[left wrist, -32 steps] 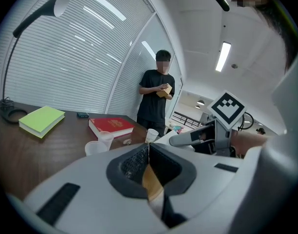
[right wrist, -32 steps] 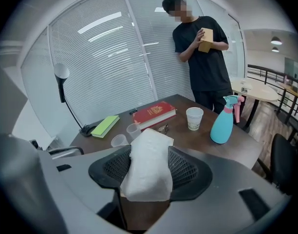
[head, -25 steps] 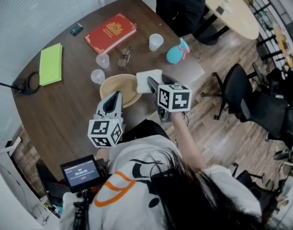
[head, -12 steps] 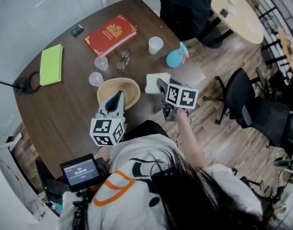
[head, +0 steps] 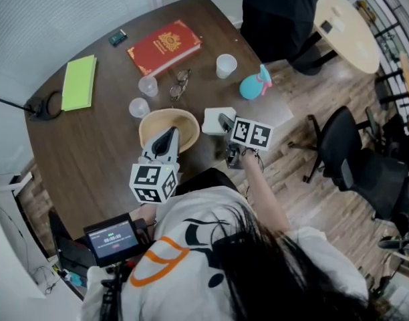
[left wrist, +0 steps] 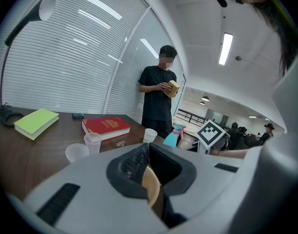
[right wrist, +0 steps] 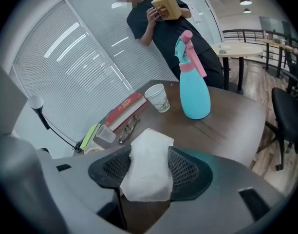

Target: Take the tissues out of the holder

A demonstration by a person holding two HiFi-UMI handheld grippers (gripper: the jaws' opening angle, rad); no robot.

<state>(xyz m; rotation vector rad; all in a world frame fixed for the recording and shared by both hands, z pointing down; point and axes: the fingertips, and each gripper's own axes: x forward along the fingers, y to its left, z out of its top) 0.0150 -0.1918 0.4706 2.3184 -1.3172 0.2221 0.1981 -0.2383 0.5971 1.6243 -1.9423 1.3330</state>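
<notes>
since the tissue stack [right wrist: 150,150] looks soft and light, your right gripper [right wrist: 149,169] clamps its middle, jaws wide; left gripper [left wrist: 145,164] pinches the stiff wooden holder [head: 166,119] rim.

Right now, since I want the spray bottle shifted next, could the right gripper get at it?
Probably not yet: the right gripper is shut on the tissues, so its jaws are full. The table toward the spray bottle looks bare, so with the tissues set down the way seems free.
</notes>
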